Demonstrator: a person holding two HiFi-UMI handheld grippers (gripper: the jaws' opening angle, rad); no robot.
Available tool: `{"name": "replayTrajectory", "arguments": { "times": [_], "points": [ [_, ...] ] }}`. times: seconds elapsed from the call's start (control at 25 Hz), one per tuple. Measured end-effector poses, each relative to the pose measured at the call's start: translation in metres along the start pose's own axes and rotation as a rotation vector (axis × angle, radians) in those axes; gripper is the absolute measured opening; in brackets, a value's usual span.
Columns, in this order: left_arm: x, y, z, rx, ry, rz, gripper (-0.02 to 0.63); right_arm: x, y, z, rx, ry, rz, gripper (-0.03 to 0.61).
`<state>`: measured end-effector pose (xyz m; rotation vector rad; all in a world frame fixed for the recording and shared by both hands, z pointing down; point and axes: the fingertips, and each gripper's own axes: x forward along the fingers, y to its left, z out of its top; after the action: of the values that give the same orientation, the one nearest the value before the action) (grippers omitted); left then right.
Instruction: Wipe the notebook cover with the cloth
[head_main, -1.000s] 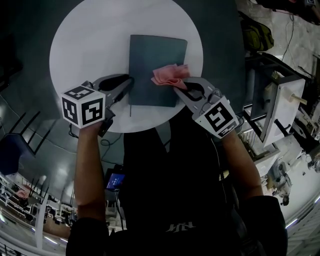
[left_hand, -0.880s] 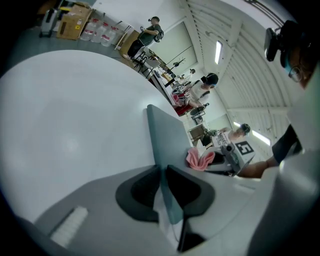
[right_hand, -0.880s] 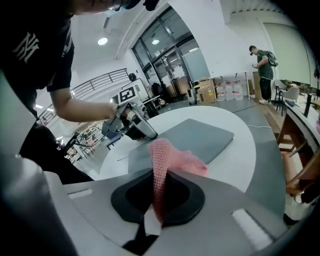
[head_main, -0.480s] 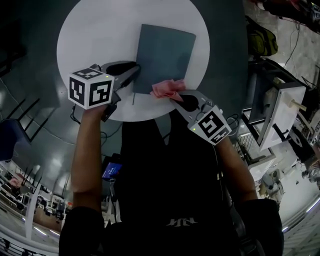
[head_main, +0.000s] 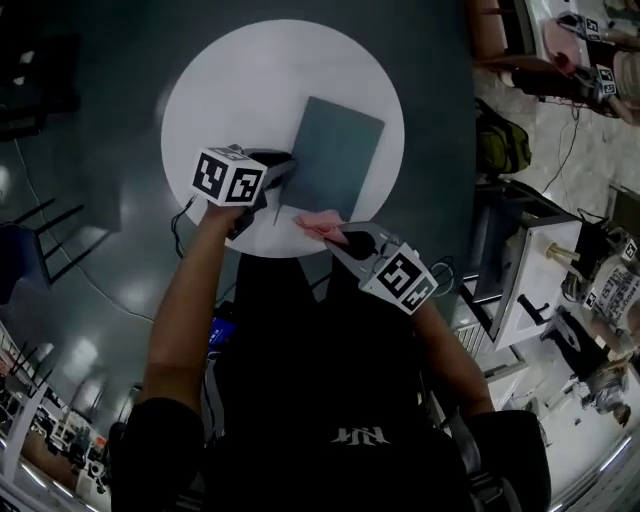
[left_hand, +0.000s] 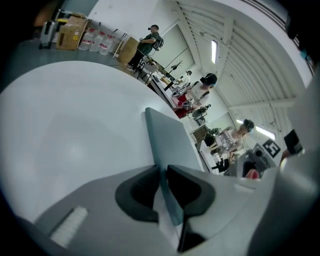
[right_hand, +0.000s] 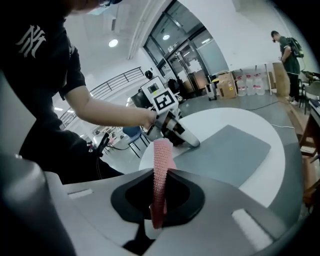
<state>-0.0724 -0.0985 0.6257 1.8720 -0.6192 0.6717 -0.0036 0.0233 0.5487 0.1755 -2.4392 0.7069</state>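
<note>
The round white counter (head_main: 220, 90) carries the grey notebook (head_main: 335, 155), its left edge pinched between the left gripper's (head_main: 288, 163) 2 fingers. The pink cloth (head_main: 318, 222) stands clamped in the right gripper's (head_main: 335, 237) closed fingers, just beside the notebook's near edge.

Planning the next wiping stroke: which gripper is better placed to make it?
Right: the right gripper clamps the pink cloth by the notebook; the left gripper is busy clamping the notebook's edge.

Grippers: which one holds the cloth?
The right gripper: pink cloth pinched between its jaws. The left gripper clamps the notebook edge instead.
</note>
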Motion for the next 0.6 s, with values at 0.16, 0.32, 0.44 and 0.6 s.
{"name": "replayTrajectory", "arguments": {
  "times": [0.16, 0.32, 0.44, 0.6],
  "points": [
    [-0.003, -0.003, 0.000, -0.003, -0.018, -0.008, 0.055, -0.034, 0.003, 0.045, 0.001, -0.088, -0.022, 0.012],
    [-0.037, -0.042, 0.006, 0.029, -0.111, -0.008, 0.055, -0.084, 0.023, 0.094, -0.034, -0.168, -0.026, 0.012],
    [-0.071, -0.099, 0.044, 0.135, -0.225, -0.033, 0.055, -0.130, 0.024, 0.140, -0.097, -0.252, -0.035, 0.012],
    [-0.134, -0.186, 0.099, 0.302, -0.398, -0.059, 0.055, -0.190, 0.032, 0.210, -0.172, -0.391, -0.033, 0.012]
  ]
}}
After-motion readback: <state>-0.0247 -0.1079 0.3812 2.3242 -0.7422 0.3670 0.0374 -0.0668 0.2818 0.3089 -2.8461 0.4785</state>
